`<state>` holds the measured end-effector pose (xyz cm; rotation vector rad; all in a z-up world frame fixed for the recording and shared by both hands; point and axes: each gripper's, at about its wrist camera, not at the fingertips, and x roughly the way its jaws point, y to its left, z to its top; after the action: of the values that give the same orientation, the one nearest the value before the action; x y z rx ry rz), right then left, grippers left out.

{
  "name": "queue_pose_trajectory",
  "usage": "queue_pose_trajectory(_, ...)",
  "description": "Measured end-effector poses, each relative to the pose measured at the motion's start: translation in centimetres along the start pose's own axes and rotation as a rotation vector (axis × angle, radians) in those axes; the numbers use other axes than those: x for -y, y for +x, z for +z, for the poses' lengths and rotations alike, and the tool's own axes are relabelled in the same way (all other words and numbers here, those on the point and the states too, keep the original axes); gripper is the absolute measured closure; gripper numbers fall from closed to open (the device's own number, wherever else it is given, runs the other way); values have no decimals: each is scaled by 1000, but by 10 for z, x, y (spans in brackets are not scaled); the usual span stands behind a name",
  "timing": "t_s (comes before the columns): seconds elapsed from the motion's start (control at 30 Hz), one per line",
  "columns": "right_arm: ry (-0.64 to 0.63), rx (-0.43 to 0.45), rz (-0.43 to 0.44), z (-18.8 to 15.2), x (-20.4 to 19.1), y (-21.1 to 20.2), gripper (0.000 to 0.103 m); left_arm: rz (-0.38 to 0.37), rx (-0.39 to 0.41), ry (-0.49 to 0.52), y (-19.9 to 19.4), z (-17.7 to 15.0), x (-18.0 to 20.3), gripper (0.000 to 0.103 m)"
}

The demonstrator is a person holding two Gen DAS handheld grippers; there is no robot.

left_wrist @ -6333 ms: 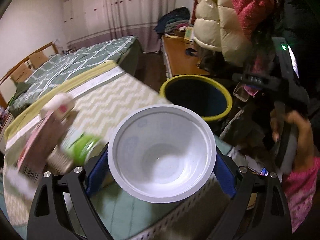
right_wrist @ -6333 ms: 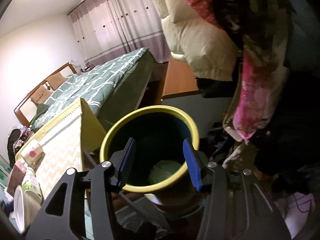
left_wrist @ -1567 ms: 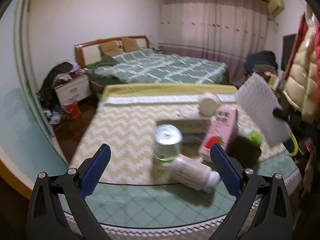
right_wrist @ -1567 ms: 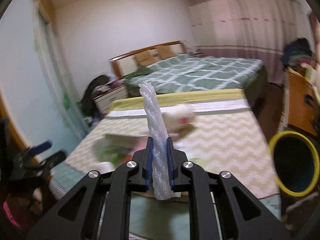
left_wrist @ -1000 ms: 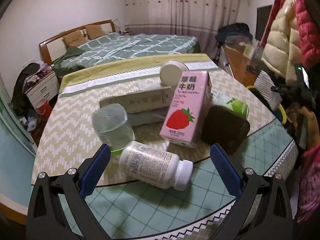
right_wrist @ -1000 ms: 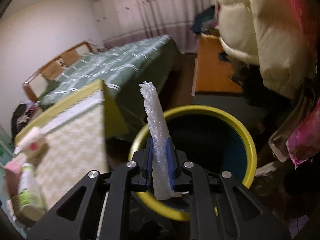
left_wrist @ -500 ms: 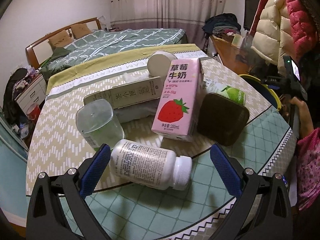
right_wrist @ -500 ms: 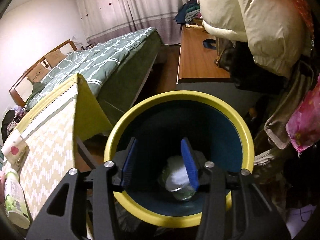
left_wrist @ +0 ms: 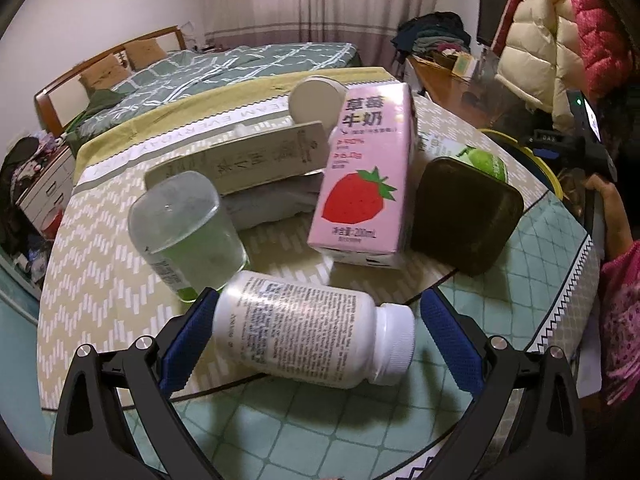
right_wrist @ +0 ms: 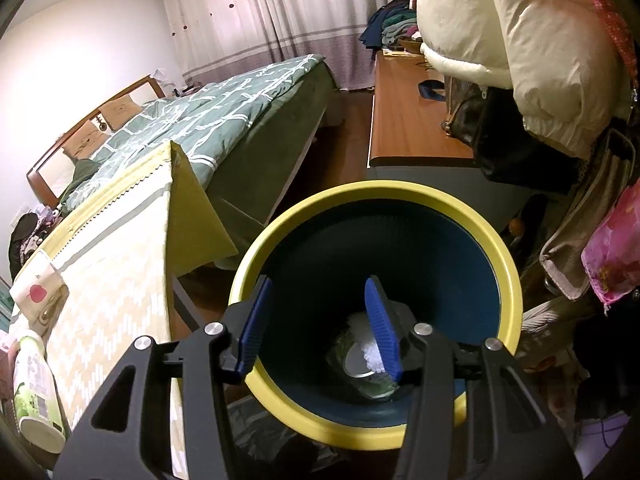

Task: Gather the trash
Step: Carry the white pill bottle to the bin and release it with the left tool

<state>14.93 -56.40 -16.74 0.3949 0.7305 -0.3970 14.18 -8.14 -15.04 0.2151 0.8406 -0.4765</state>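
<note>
the left gripper [left_wrist: 316, 316] stood with its blue pads spread wide, one on either side of a white plastic bottle [left_wrist: 312, 340] that lay on its side near the edge of the round table [left_wrist: 280, 436]; the left pad was at or just against the bottle's base, while the right pad stood apart from its cap. behind the bottle stood a clear cup [left_wrist: 186, 232] with a green label, a pink strawberry milk carton [left_wrist: 364, 184], a dark square container [left_wrist: 466, 214] tilted against the carton's side, a flat tan box [left_wrist: 244, 160] lying over something grey, a round white lid [left_wrist: 314, 100] and a green apple-print bottle [left_wrist: 486, 164] partly hidden behind the dark container. the right gripper [right_wrist: 316, 328] hung over the yellow-rimmed bin [right_wrist: 508, 280] beside the table, its fingers parted and holding nothing. down in the bin's dark blue inside lay a piece of white bubble wrap [right_wrist: 366, 340] on top of other rubbish (a round metallic disc and some greenish crumpled stuff, hard to make out). at the left of the right wrist view, a green-and-white bottle [right_wrist: 34, 396] lay at the table's edge near a small white cup with a red mark [right_wrist: 36, 294].
</note>
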Motion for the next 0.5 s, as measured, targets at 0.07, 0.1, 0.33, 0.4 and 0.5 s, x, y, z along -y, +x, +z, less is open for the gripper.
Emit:
queue_pose_trajectory(0.07, 2, -1, 1, -1, 0, 0, 56, -3, -3, 10, 2, 1, 1, 5)
queue_pose_trajectory(0.1, 3, -2, 2, -1, 0, 0, 56, -4, -3, 10, 3, 1, 2, 5)
queue_pose_trajectory(0.33, 6, 3, 21, -5, 0, -4, 56, -3, -28, -31, 7, 0, 2, 15)
queue_pose_trajectory(0.4, 8, 9, 25, -6, 2, -7, 56, 1, -29, -29, 3, -1, 6, 15)
queue_pose_trajectory(0.5, 9, 24, 31, -7, 4, -15, 56, -14, -8, -13, -9, 1, 19, 15)
